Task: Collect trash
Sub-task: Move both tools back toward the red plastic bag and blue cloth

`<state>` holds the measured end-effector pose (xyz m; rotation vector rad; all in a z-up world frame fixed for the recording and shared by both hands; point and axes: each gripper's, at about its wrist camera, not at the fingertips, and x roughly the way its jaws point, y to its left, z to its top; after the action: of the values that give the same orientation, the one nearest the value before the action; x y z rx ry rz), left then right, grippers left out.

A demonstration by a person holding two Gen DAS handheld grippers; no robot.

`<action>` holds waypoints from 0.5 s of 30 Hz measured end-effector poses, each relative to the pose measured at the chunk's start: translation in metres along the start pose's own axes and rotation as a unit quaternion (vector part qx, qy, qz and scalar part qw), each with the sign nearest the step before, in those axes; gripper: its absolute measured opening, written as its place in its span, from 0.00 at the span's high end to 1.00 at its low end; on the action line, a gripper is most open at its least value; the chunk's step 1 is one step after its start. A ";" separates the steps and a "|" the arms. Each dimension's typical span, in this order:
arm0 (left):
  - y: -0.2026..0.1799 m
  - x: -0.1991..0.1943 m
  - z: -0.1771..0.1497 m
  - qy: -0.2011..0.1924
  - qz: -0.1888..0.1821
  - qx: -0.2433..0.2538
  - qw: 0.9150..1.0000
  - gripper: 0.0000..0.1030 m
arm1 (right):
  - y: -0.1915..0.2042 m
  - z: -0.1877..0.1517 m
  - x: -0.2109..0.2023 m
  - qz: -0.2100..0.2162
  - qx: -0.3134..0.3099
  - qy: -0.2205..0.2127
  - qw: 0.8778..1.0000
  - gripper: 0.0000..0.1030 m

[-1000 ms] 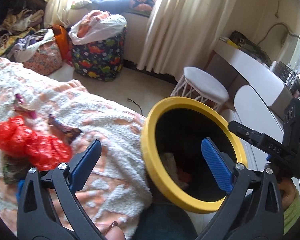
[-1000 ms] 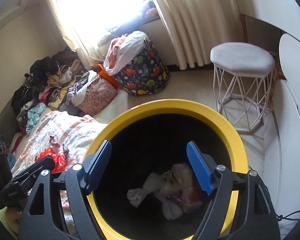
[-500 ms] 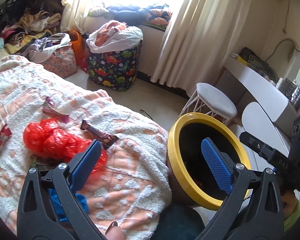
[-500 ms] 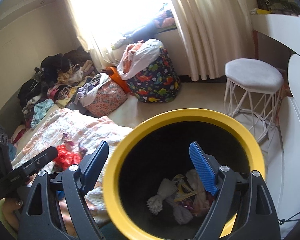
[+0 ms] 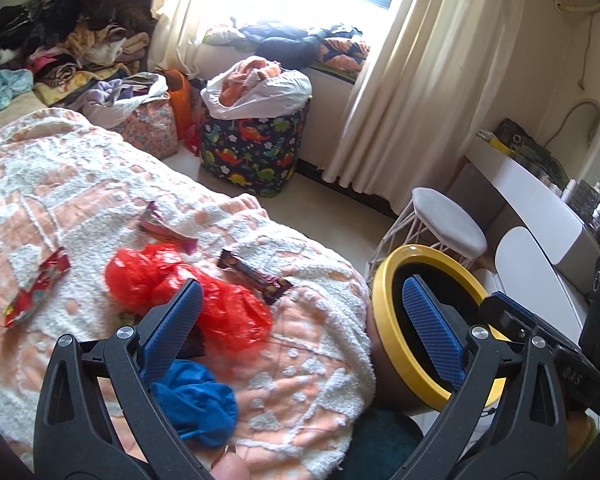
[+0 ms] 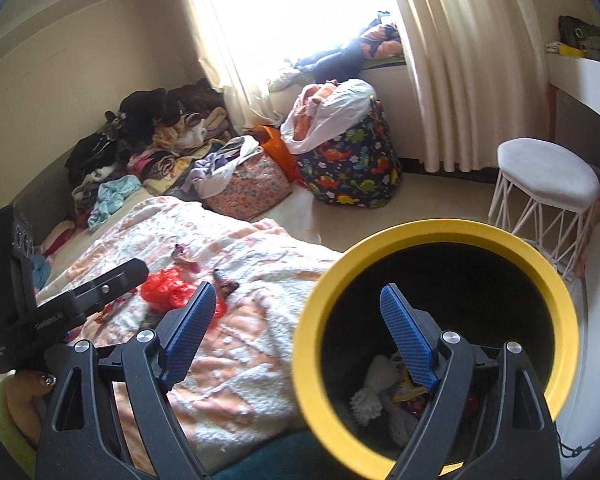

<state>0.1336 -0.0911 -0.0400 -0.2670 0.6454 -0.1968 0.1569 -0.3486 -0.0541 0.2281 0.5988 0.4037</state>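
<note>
Left wrist view: my left gripper (image 5: 300, 332) is spread wide and holds nothing, poised over the blanket (image 5: 80, 184). The trash lies there: one red plastic bag (image 5: 180, 288), one blue bag (image 5: 196, 404), and three wrappers, brown (image 5: 256, 276), purple (image 5: 166, 232) and red (image 5: 38, 288). The yellow-rimmed bin (image 5: 384, 320) stands just beside the bed edge. As I judge it, a pinch could snag blanket pile along with the thin bag.

Right wrist view: my right gripper (image 6: 296, 340) is likewise wide open and empty, above the bin (image 6: 312, 320), which already holds crumpled trash (image 6: 384, 396). A careless swing could knock its rim.
</note>
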 end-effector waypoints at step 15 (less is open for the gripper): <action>0.042 -0.013 0.007 -0.019 0.026 -0.034 0.999 0.11 | 0.054 -0.016 0.010 0.042 -0.034 0.028 0.998 0.20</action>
<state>0.1317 -0.0469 -0.0400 -0.3187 0.6207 -0.1196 0.1391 -0.2947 -0.0546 0.1786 0.6305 0.5114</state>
